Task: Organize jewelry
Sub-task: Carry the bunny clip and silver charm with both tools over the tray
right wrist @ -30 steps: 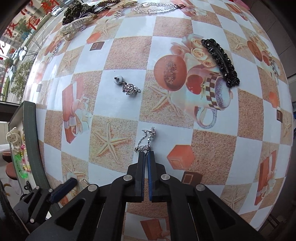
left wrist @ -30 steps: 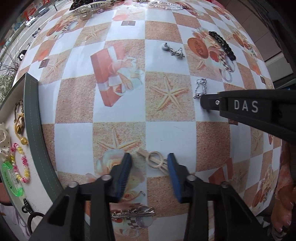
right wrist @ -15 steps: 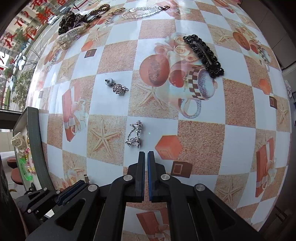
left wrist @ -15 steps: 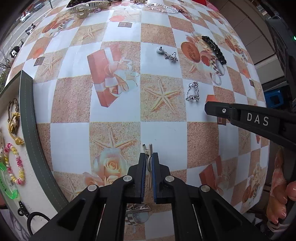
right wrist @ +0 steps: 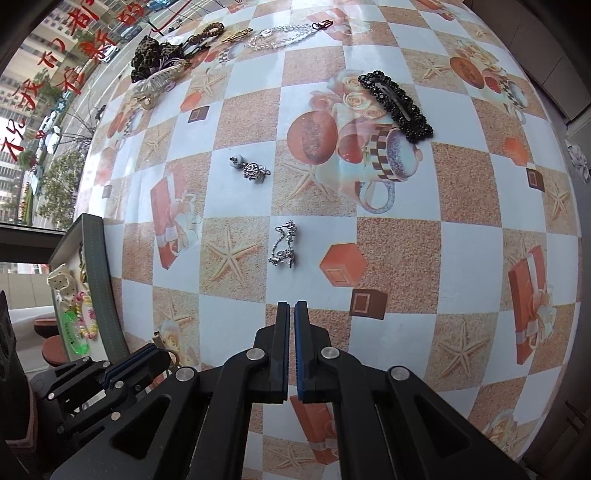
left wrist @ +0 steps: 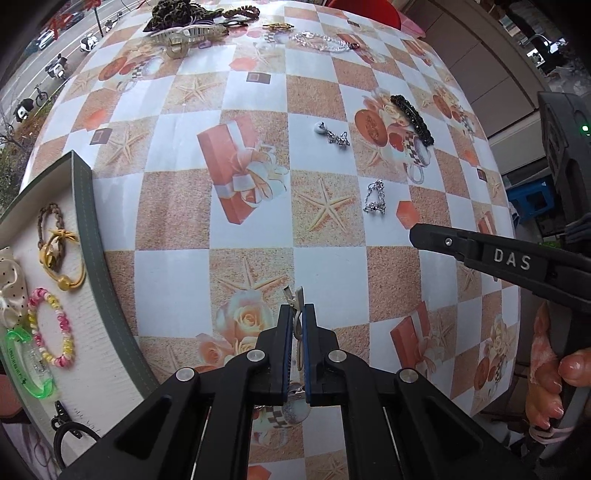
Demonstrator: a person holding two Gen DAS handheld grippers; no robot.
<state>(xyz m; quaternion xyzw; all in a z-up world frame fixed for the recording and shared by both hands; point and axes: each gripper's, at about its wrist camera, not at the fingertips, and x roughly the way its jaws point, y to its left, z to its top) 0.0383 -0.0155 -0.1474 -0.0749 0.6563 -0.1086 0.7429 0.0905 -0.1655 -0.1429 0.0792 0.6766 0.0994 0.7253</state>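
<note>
A small cream and metal hair clip (left wrist: pixel 297 317) is pinched between the pads of the left gripper (left wrist: pixel 295 314), its metal tip standing out above the fingertips; the jaws have just been closing onto it. The clip is held clear of the worktop (left wrist: pixel 173 273), above a printed rose. The right gripper (right wrist: pixel 291 314) is closed with nothing between its pads, and is held just short of a silver chain earring (right wrist: pixel 283 249) lying on a white square. A second silver earring with a pale bead (right wrist: pixel 249 168) is seen farther off, and a black beaded hair clip (right wrist: pixel 397 105) lies across a printed cup. To the left, a grey-rimmed tray (left wrist: pixel 90 236) is seen with a beaded bracelet (left wrist: pixel 51 328), a green bangle (left wrist: pixel 26 363) and a yellow hair tie (left wrist: pixel 61 258) in it. A claw clip (left wrist: pixel 186 35) and a clear bead chain (left wrist: pixel 321 40) lie at the far edge.
</note>
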